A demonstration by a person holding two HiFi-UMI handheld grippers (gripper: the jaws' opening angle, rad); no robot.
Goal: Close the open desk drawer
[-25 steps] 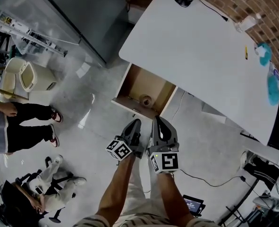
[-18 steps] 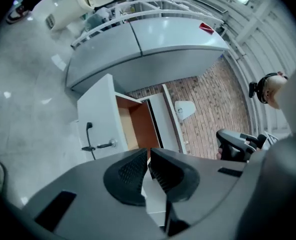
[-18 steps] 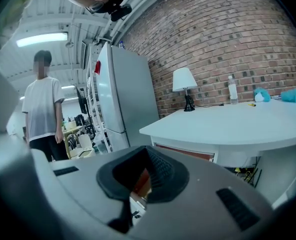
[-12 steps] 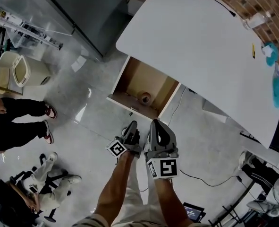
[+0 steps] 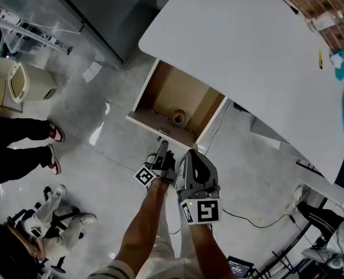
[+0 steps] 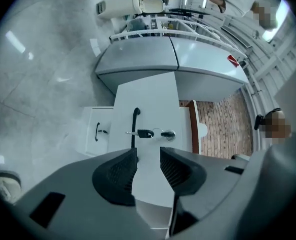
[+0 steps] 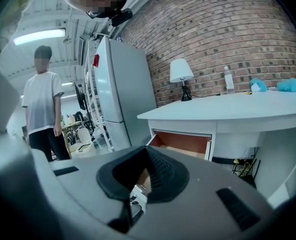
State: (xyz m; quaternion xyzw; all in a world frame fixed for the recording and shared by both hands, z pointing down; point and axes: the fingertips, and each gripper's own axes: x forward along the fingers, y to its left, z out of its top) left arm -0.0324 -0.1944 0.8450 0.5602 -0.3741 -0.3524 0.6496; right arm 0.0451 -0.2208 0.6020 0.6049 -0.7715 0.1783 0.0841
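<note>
**Drawer [image 5: 169,95] out; left claw [image 6: 148,155] spreading, right claw [image 7: 146,151] pressed together**

Head view: the white desk [image 5: 247,57] fills the frame from 12 to 3 o'clock. The drawer stands pulled out from under its near edge, with the wooden inside showing. A small round thing [image 5: 178,118] lies on the drawer floor, near the front panel; cannot tell what it is. Both claws sit side by side at 6 o'clock of the drawer, near its front panel but apart from it.

Left gripper view (picture rolled sideways): pads apart and opening, nothing between them. At 12 o'clock beyond the tips is the white drawer front, with a black handle [image 6: 134,124] and a key [image 6: 145,133] in its lock.

Right gripper view: tips meet, pinching nothing. The drawer is at 1 o'clock beyond the tips, open under the desk top. A lamp [image 7: 181,71] and a bottle [image 7: 229,79] stand on the desk before a brick wall. A person [image 7: 42,109] stands at 9 o'clock.
</note>
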